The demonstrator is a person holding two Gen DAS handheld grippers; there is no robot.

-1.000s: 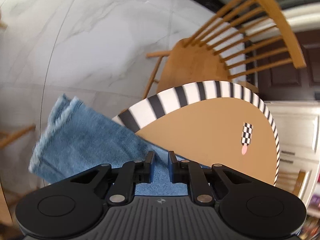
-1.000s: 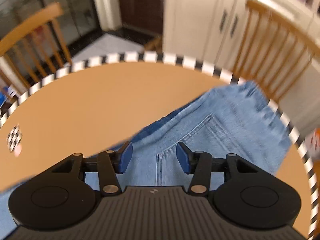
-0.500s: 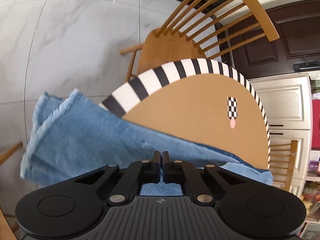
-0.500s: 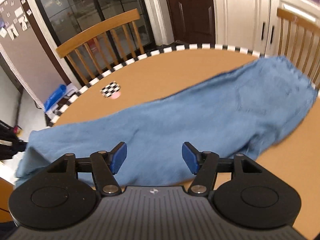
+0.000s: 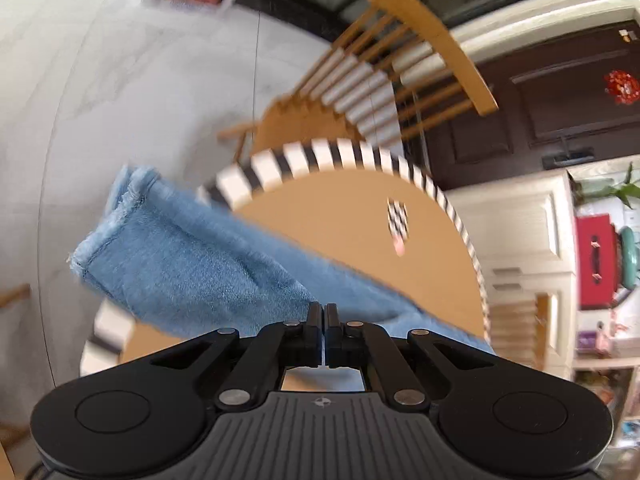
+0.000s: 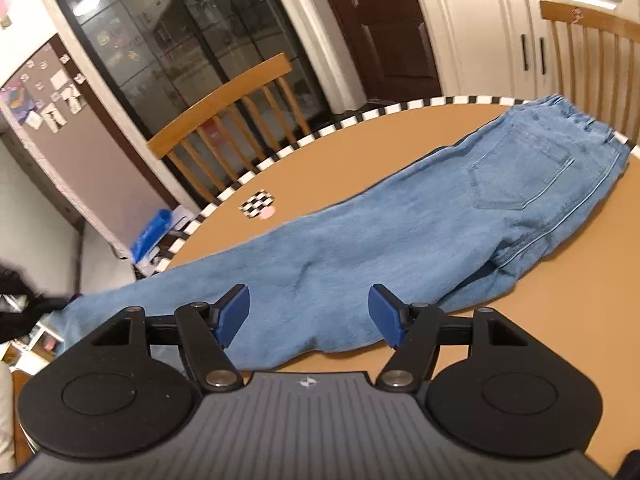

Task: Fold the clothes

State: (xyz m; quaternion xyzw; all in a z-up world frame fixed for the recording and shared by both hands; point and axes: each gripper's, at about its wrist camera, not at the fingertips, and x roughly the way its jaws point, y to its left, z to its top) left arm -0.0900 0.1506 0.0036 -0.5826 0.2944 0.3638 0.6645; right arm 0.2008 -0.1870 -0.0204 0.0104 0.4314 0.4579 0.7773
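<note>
Home dining area, round table, wooden spindle chairs, white cabinets, marble floor

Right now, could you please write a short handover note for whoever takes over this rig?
Left gripper: shut on the blue denim jeans, near the leg end, which hangs past the table edge.
Right gripper: open, holding nothing, above the leg.
Jeans lie lengthwise on the round brown table with the striped rim, back pocket up, waistband at the far side.
Done: jeans laid out, hem end gripped.
Left: probably bring the hem toward the waistband, then fold smaller.
</note>
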